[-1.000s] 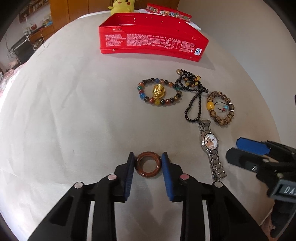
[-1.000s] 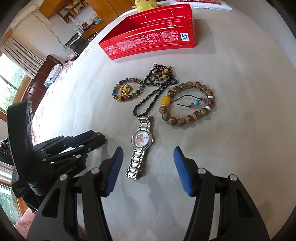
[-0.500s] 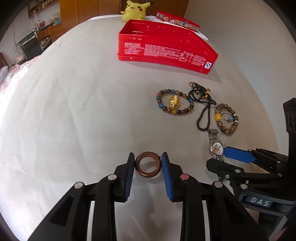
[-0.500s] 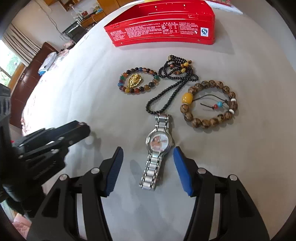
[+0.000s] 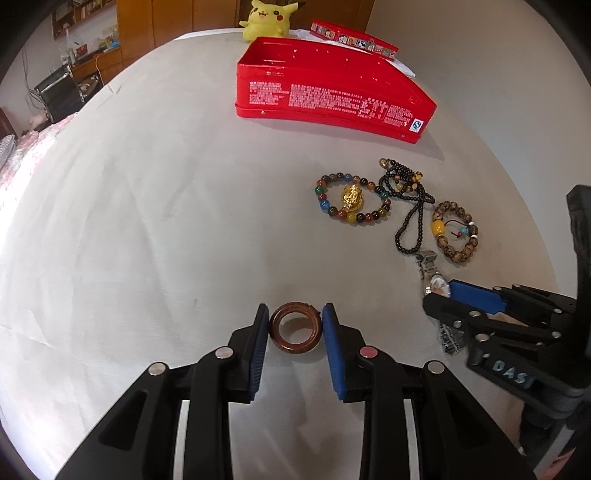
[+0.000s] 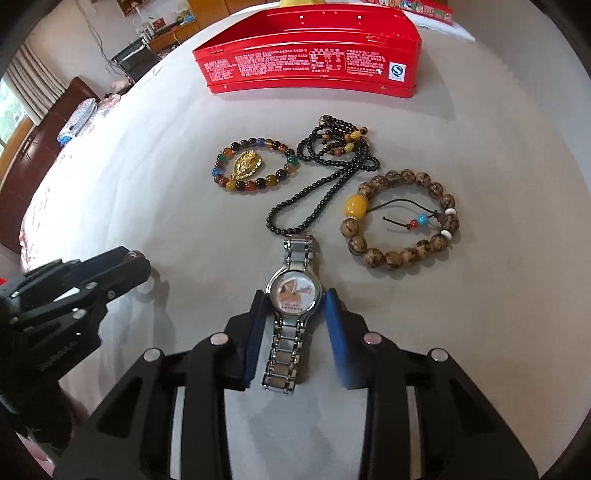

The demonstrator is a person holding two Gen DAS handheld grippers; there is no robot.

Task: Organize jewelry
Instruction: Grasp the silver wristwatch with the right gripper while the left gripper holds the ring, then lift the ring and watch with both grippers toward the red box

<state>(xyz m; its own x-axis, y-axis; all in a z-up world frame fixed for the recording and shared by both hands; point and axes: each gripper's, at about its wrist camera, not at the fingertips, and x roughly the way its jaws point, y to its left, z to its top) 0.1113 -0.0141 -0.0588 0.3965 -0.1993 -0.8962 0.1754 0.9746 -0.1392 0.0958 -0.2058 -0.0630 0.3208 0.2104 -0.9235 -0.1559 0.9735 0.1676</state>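
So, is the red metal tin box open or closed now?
Open. The red metal tin box has no lid on it; its inner walls show in the left wrist view. Whether anything lies inside, I cannot tell.

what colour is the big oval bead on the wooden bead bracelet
Amber yellow: the big oval bead on the wooden bead bracelet shows best in the right wrist view.

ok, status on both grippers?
Left gripper shut on ring. Right gripper just closed onto watch. Tin path clear.

You worked in a lived-in home room | upper left: wooden cabinets (image 5: pixel 136 29), cluttered desk (image 5: pixel 92 62), curtained window (image 6: pixel 35 88) | top centre: yellow plush toy (image 5: pixel 267 18) on the cloth-covered table (image 5: pixel 147 221)
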